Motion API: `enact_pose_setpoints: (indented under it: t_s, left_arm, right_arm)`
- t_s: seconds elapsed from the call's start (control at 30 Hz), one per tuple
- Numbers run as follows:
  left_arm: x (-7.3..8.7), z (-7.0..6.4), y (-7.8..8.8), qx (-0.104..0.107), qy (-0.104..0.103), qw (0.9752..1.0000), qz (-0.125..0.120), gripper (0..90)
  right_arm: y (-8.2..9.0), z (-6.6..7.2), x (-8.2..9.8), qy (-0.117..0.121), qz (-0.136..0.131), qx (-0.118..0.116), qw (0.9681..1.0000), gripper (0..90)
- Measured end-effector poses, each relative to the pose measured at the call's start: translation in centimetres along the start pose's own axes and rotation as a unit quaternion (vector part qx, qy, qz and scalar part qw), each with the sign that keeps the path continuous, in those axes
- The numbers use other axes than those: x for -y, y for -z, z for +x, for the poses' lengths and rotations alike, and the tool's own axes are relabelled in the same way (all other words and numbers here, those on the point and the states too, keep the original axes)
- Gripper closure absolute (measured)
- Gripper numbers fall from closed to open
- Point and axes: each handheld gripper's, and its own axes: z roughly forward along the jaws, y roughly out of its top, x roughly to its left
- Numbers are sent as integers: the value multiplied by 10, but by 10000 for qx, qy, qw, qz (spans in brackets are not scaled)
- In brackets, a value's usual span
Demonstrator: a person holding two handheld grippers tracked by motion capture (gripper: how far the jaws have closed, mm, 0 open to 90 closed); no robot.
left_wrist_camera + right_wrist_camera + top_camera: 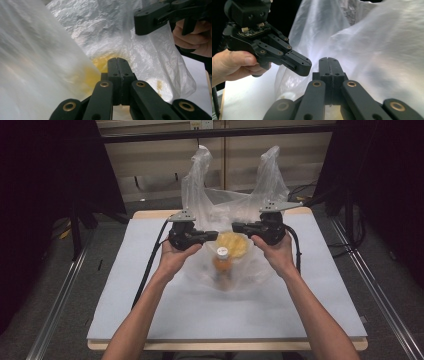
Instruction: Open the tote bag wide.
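A clear plastic bag (235, 202) stands on the pale blue mat (145, 295), its two handles sticking up. Inside lie a bottle of orange drink (222, 264) with a white cap and a yellow packet (234, 244). My left gripper (215, 236) is at the bag's left side and my right gripper (235, 226) at its right, tips pointing at each other just above the contents. In the left gripper view the jaws (117, 59) are pressed together against the film (105, 27). The right gripper view shows its own shut jaws (329, 59) beside the left gripper (303, 67). I see no film pinched in either.
The mat covers a wooden table (227, 345) with bare room in front of and beside the bag. Metal rails (60, 305) run along the floor on both sides. Black stands and curtains (75, 220) flank the table, and cables (150, 260) trail from both grippers.
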Motion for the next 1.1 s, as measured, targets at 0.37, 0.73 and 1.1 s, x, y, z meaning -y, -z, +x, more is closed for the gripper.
enact_pose_setpoints:
  t_s: [0.37, 0.73, 1.1]
  left_arm:
    - [22, -11, 6, 67, -11, 9999, 93, 900]
    - [40, -25, 11, 128, -42, 9996, 258, 900]
    - [60, -32, 15, 209, -106, 9986, 481, 900]
  right_arm:
    - [-5, 12, 31, -2, 179, -170, 9997, 900]
    - [6, 19, 56, -60, 376, -138, 9992, 900]
    - [3, 28, 80, -48, 650, -192, 9977, 900]
